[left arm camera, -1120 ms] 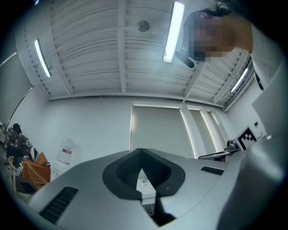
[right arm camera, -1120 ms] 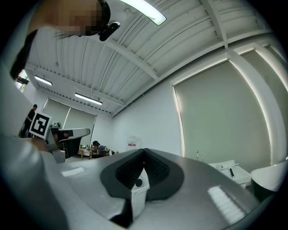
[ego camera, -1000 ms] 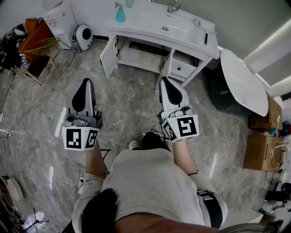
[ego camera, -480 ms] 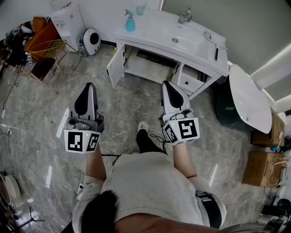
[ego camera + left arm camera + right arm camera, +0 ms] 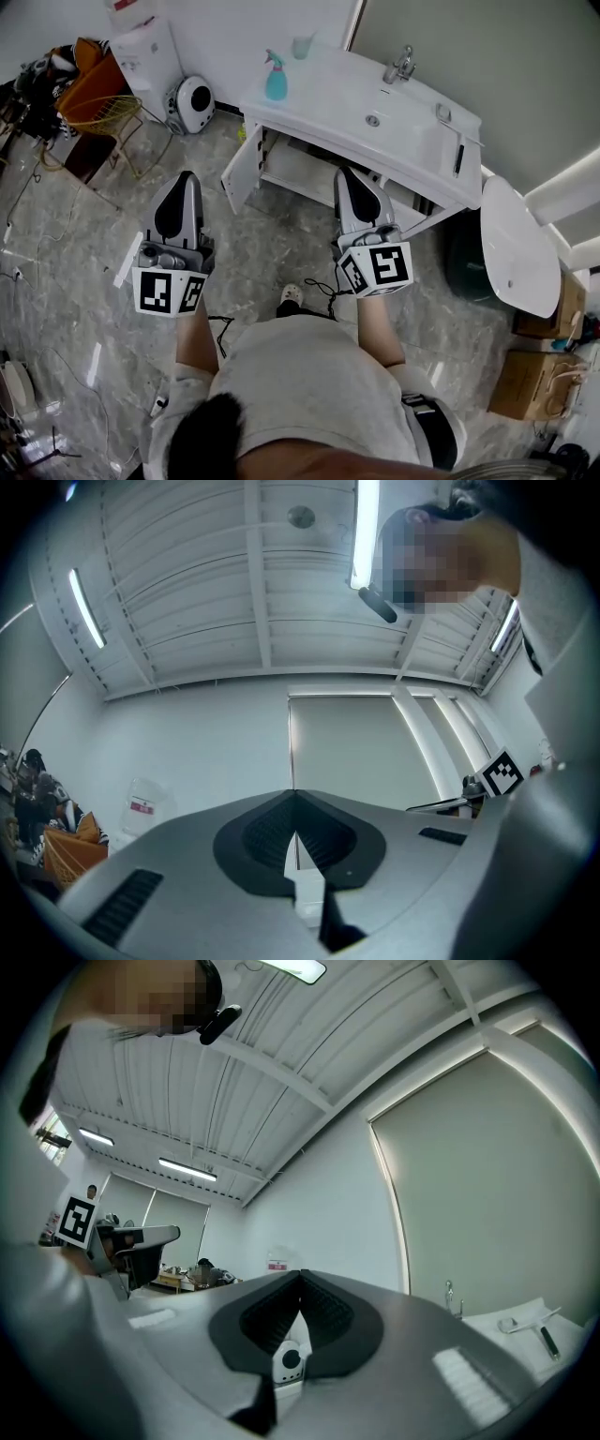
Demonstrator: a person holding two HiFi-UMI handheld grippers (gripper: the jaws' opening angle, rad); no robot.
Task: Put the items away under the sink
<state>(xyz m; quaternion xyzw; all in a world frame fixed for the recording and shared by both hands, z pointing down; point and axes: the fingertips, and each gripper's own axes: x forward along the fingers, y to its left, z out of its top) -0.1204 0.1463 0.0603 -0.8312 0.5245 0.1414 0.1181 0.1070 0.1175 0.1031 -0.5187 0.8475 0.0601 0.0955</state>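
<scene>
In the head view a white sink cabinet (image 5: 412, 155) stands ahead, its left door (image 5: 240, 171) swung open on a pale shelf (image 5: 300, 173). On the counter are a teal spray bottle (image 5: 276, 77), a clear cup (image 5: 302, 47) and a faucet (image 5: 402, 64). My left gripper (image 5: 180, 178) is held over the floor left of the cabinet, shut and empty. My right gripper (image 5: 350, 172) is just in front of the open cabinet, also shut and empty. The jaws meet at the tips in both gripper views, the left gripper (image 5: 294, 795) and the right gripper (image 5: 300, 1275), which point up at walls and ceiling.
A round white appliance (image 5: 195, 101), a water dispenser (image 5: 141, 49) and a yellow wire basket (image 5: 92, 111) stand left of the sink. A round white table (image 5: 514, 246) and cardboard boxes (image 5: 532, 386) are to the right. A cable (image 5: 223, 323) lies on the marble floor.
The person has stepped toward the sink, so the cabinet now sits lower and closer in the head view. Both grippers stayed shut and level.
</scene>
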